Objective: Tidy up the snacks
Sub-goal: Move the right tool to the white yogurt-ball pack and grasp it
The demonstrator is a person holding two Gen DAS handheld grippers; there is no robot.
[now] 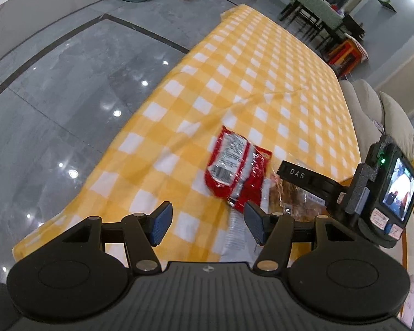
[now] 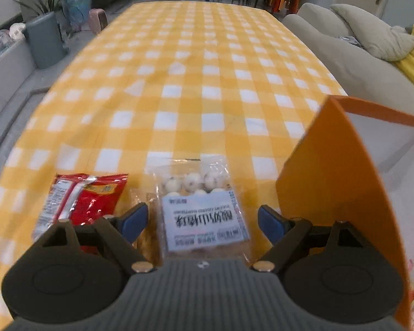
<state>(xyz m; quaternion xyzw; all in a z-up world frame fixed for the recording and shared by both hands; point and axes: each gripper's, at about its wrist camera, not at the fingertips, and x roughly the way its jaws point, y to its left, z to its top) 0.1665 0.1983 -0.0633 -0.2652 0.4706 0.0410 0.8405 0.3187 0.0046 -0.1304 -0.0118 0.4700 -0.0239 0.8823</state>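
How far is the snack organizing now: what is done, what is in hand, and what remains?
Nothing looks sorted yet. The red packet and the clear bag of white balls lie on the checked tablecloth, outside the orange box. The right gripper is open around the clear bag; the left gripper is open and empty. Both snacks remain to be placed.

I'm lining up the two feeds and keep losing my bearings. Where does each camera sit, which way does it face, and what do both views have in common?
Left wrist: sits on the left gripper, looking forward and down across the yellow-and-white checked tablecloth at the red foil snack packet; its open blue-padded fingers show, with the right gripper entering from the right.
Right wrist: sits on the right gripper, facing down the table over the clear bag of white balls, beside the orange box; open fingers show.
Shared: tablecloth, red packet.
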